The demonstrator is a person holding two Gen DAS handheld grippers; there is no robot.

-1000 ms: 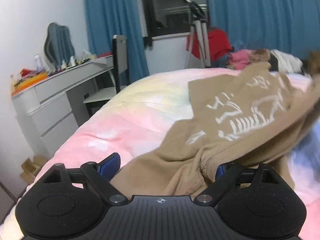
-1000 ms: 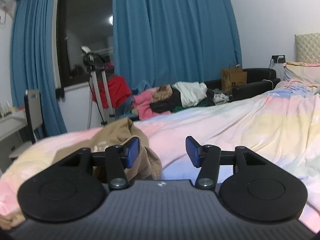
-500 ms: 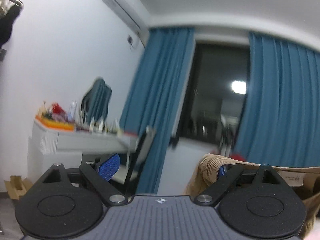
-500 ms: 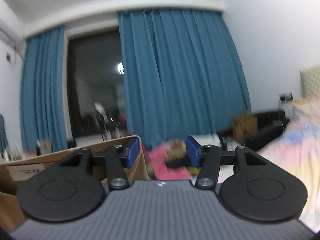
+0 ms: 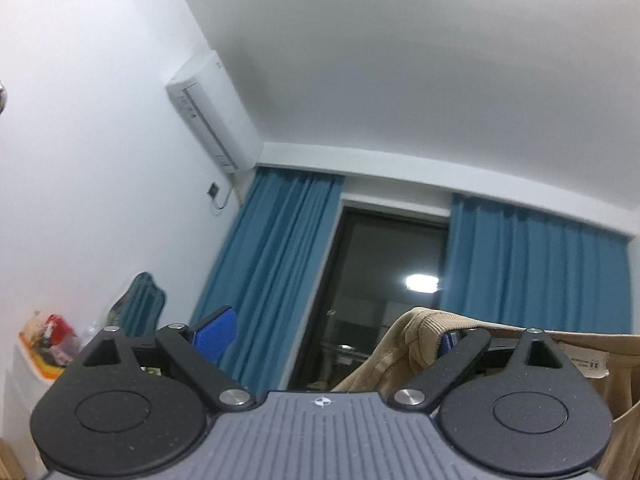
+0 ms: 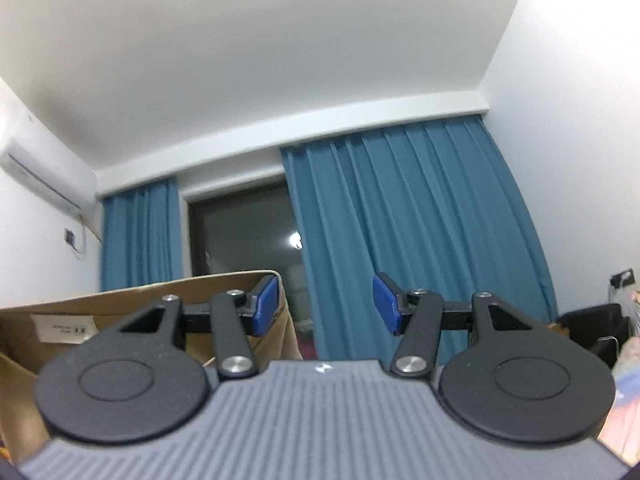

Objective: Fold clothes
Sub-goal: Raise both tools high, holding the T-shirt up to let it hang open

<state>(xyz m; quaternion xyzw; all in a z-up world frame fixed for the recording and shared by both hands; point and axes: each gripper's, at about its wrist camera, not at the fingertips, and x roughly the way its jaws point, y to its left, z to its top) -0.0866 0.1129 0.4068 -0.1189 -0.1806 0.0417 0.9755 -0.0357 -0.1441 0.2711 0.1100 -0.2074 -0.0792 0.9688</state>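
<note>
both cameras tilt up toward the ceiling and the blue curtains [image 6: 420, 220] that flank a dark window [image 5: 384, 280]. in the left wrist view the left tongs [image 5: 328, 334] stand wide: the blue pad of the left finger [image 5: 214, 334] is bare at lower left, while the right finger is hooked inside the ribbed edge of the tan garment [image 5: 424, 340], which drapes over it at lower right and runs off the right edge. a white label [image 5: 586, 364] shows on the inside of the cloth there. nothing lies between the two pads, so the cloth hangs on one finger rather than being pinched.

in the right wrist view the right tongs [image 6: 326, 306] are also spread, with a clear gap between the blue pads. the same tan garment [image 6: 140, 300] fills the lower left, its top edge stretched level behind the left finger [image 6: 266, 306] and wrapped round its outer side; a white label [image 6: 64, 328] shows here too. an air conditioner [image 5: 212, 110] sits high on the left wall. a strip of pastel bedding [image 6: 624, 400] shows at the far lower right.
</note>
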